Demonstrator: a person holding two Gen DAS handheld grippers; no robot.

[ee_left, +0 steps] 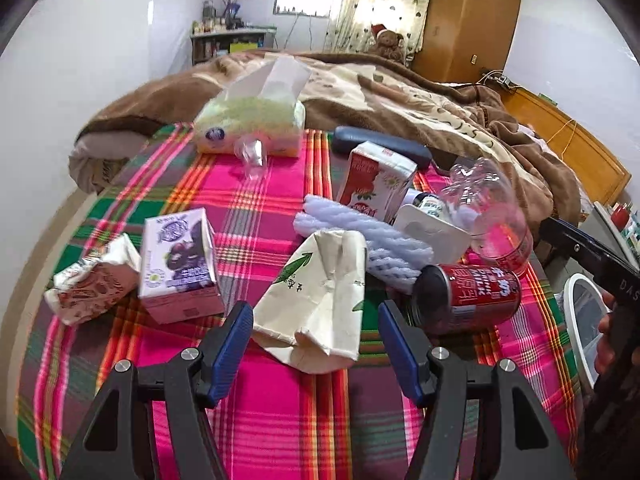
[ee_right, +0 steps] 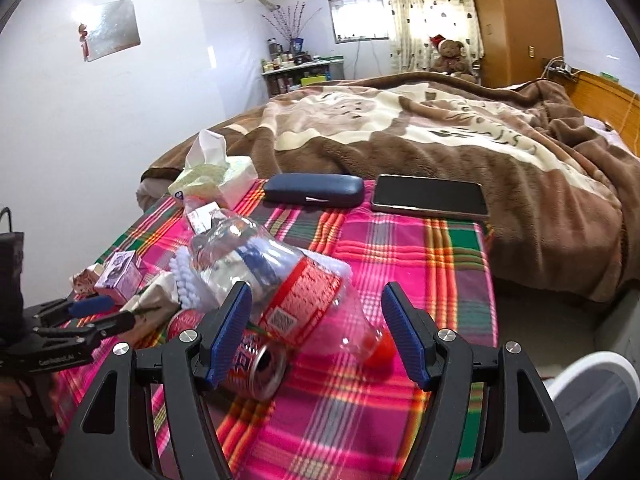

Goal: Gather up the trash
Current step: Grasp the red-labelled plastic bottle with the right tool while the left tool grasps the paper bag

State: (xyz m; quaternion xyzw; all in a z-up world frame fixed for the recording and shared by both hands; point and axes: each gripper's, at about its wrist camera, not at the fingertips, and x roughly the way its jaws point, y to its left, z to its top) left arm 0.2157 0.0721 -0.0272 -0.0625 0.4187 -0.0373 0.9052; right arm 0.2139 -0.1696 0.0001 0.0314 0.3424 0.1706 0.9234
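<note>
Hovering: both jaws open, holding nothing, over trash.

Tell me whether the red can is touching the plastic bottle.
Cannot tell. In the right wrist view the plastic bottle overlaps the red can, which hides any contact; the left wrist view is no clearer.

We see a glossy metal can [ee_left: 468,298] and clear shiny plastic bottle [ee_right: 280,276]. Creased matt paper carton [ee_left: 320,304] on woven cloth [ee_left: 272,216].
</note>
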